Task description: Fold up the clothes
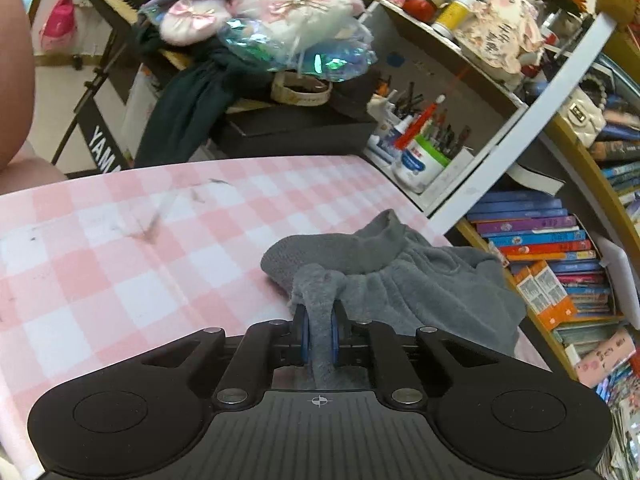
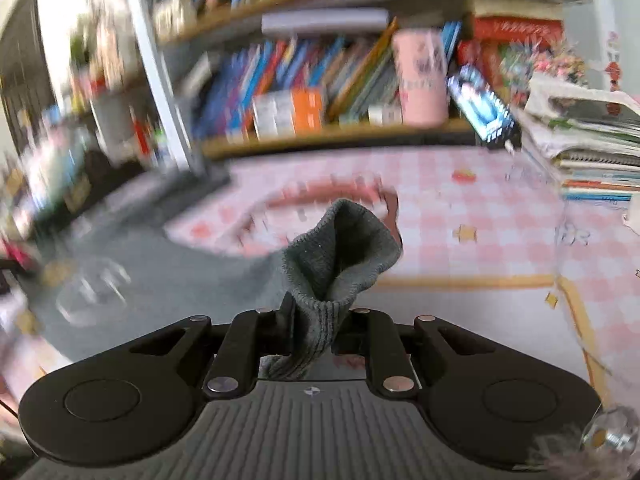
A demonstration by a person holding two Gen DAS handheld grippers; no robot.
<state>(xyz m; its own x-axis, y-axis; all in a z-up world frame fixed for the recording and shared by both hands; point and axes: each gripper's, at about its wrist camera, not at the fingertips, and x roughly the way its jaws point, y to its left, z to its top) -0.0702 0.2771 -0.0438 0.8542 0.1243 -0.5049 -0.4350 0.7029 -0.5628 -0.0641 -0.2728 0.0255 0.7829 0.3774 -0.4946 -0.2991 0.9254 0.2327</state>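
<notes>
In the left wrist view, one left gripper point(image 1: 319, 330) has its two blue-padded fingers point(image 1: 305, 330) pressed together on a fold of one grey garment point(image 1: 420, 280). The garment lies bunched on the pink-and-white checked table point(image 1: 140, 260), near its right edge, with one ribbed cuff point(image 1: 304, 256) turned toward the camera. Beyond the table stand one white tub of pens point(image 1: 424, 156) and one keyboard on a stand point(image 1: 104, 80), with a heap of pink and white soft things point(image 1: 280, 12) piled on top. To the right, one bookshelf point(image 1: 560, 256) holds a stack of books lying flat, too many to count.

In the right wrist view, much blurred, one right gripper point(image 2: 316, 320) is clamped on a ribbed cuff of the same grey garment point(image 2: 340, 248), which rises in a loose fold above the jaws and trails off to the left over the checked table point(image 2: 480, 220). Behind, two shelves of books point(image 2: 320, 92) are visible, with one pink cylinder point(image 2: 422, 76) standing among them. One pile of papers and notebooks point(image 2: 592, 136) sits at the right.
</notes>
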